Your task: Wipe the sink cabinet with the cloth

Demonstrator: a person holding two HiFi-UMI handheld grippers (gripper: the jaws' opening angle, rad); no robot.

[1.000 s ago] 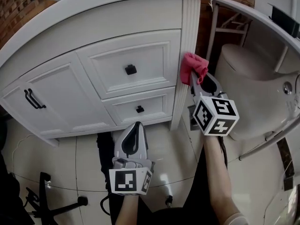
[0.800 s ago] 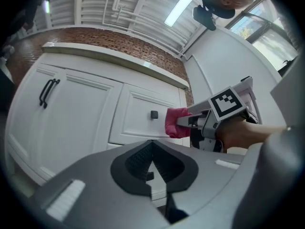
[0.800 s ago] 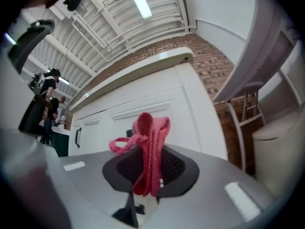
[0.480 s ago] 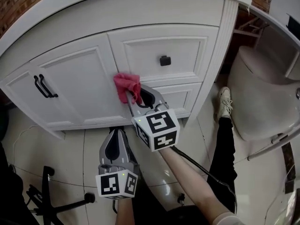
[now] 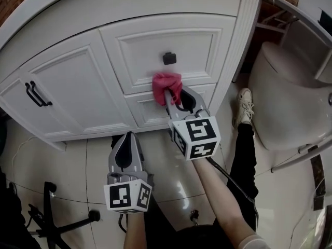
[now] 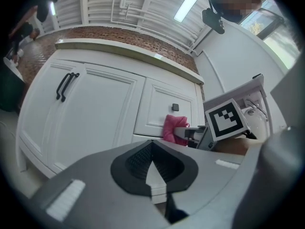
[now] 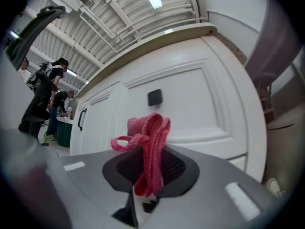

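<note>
Right gripper (image 5: 172, 96), jaws clamped on cloth (image 5: 166, 82)

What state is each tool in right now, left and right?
Left tool: closed, holding nothing.
Right tool: closed on the pink cloth.

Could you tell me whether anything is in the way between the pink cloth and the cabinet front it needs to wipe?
Nothing visible is. The pink cloth, clamped in the right gripper, sits right at the upper drawer front, just below its black knob. The left gripper hangs low, shut and empty.
</note>
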